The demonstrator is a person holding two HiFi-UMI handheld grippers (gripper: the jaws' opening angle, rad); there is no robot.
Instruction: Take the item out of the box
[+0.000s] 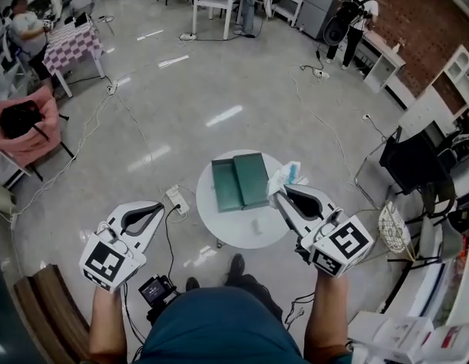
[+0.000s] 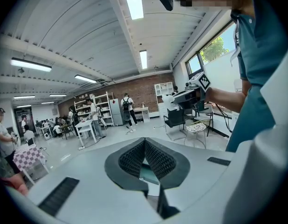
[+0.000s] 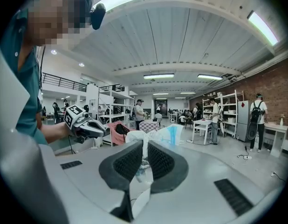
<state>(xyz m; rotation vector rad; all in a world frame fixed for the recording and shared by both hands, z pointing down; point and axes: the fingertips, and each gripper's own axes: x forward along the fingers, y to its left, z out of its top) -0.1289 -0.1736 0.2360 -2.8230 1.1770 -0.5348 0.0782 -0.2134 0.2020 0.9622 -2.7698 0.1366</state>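
Round white table carried the open green box. The right gripper was clamped on the plastic-wrapped item, which stuck out beyond its jaw tips; the box lay just left of them. The left gripper had its jaws together, empty.

Teal shirt, white hand-held grippers

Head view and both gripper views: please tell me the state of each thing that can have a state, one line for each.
green box: open, its two halves lying side by side on the round table.
plastic packet: outside the box, pinched between jaws at the table's right side.
right gripper: shut on the plastic packet.
left gripper: shut, nothing between its jaws, to the left of the table.
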